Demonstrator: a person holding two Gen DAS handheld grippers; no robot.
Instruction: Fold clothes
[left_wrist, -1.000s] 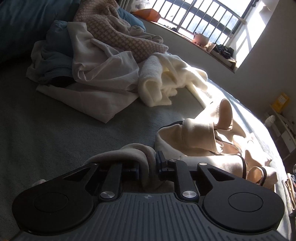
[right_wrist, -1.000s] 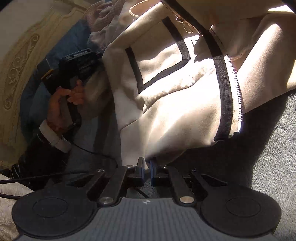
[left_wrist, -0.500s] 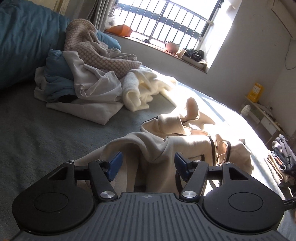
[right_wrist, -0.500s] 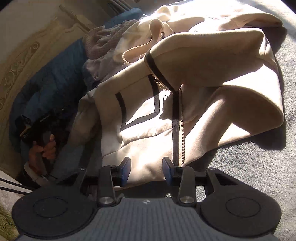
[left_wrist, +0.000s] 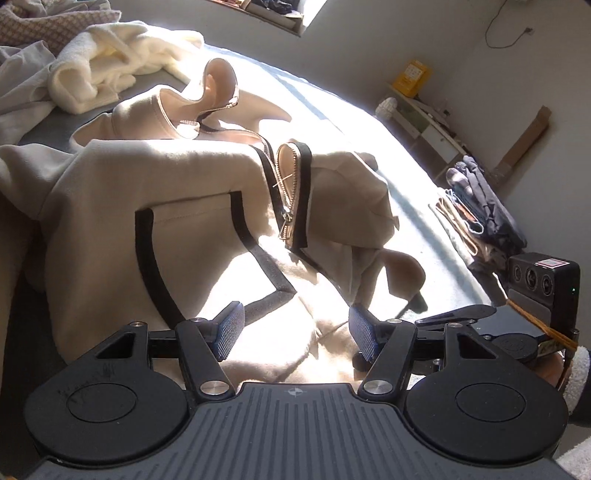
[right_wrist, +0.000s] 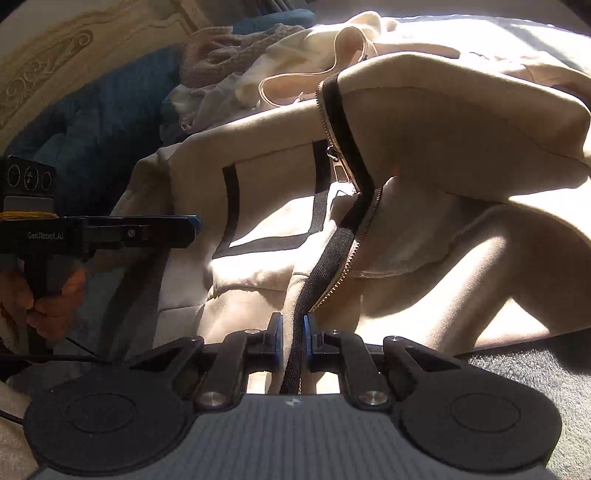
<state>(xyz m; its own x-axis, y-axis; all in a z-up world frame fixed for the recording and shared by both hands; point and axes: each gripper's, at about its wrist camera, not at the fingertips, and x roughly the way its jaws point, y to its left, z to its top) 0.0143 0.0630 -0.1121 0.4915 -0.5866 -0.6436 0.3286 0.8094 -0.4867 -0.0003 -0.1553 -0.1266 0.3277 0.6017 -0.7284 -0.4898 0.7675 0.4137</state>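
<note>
A beige zip-up jacket with black trim lies crumpled on the grey bed; it fills the right wrist view too, jacket. My left gripper stands open just above the jacket's lower hem, nothing between its blue pads. My right gripper is shut on the jacket's black zipper band near the hem. The left gripper also shows side-on at the left of the right wrist view, held by a hand.
A heap of other clothes, white and grey, lies at the back left. Blue bedding and a pink knit lie by the carved headboard. Dark clothes sit at the bed's right edge, with shelves against the wall.
My left gripper let go of the beige fabric and opened wide, then swung right over the jacket. My right gripper opened, then closed on the black zipper band.
</note>
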